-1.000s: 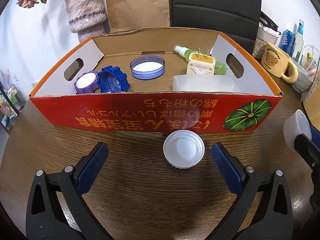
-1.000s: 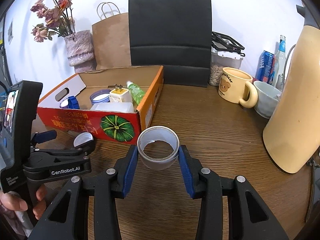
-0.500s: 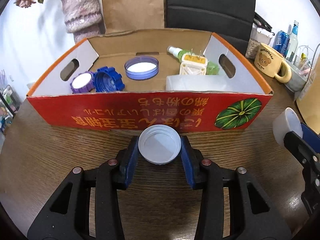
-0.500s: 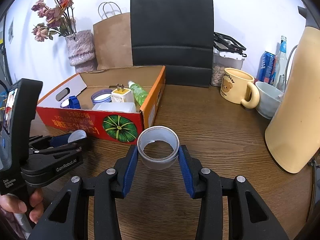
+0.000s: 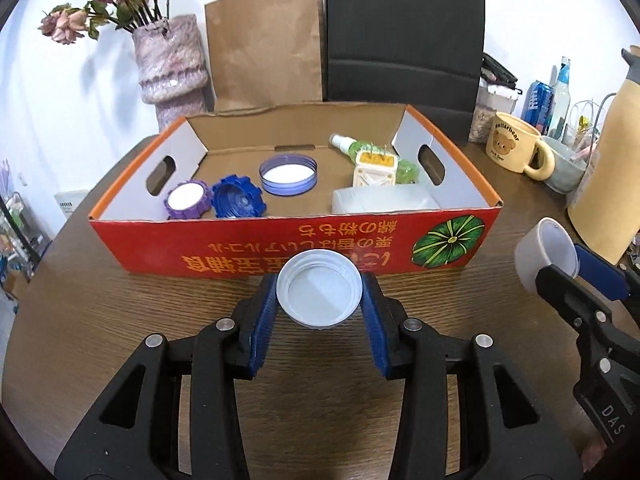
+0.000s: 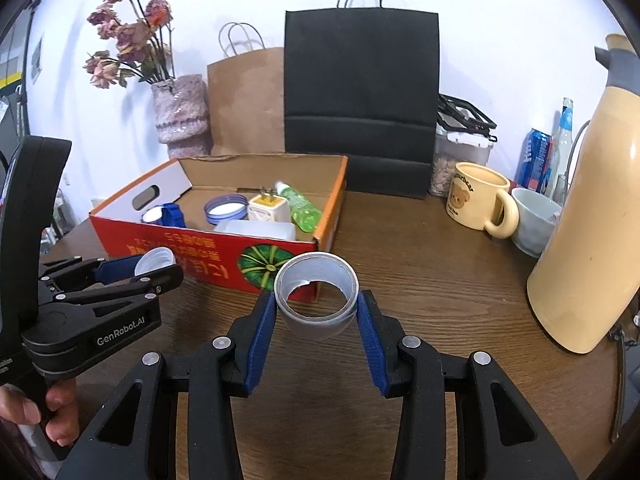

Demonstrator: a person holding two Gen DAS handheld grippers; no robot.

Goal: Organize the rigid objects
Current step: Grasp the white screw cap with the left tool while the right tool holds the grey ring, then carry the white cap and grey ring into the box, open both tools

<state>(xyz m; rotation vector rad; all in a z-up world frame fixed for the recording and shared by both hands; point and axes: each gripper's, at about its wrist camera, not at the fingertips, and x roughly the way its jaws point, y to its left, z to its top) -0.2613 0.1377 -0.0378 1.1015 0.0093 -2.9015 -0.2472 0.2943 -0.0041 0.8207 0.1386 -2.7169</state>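
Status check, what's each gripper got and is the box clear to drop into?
Left gripper shut on white lid. Right gripper shut on tape roll. Box open-topped, nothing blocking.

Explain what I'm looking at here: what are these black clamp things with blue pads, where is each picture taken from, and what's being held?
These are two handheld clamps a person works by hand, each with a camera looking forward along its jaws. One picture comes from the left gripper, the other from the right gripper. The left one is shut on a white lid, held with its hollow side up. The right one is shut on a roll of grey tape. Both are in front of a red cardboard box on a wooden table. Inside the box lie a purple lid, a blue lid, a larger lilac lid, a green spray bottle, a plug adapter and a clear plastic container.
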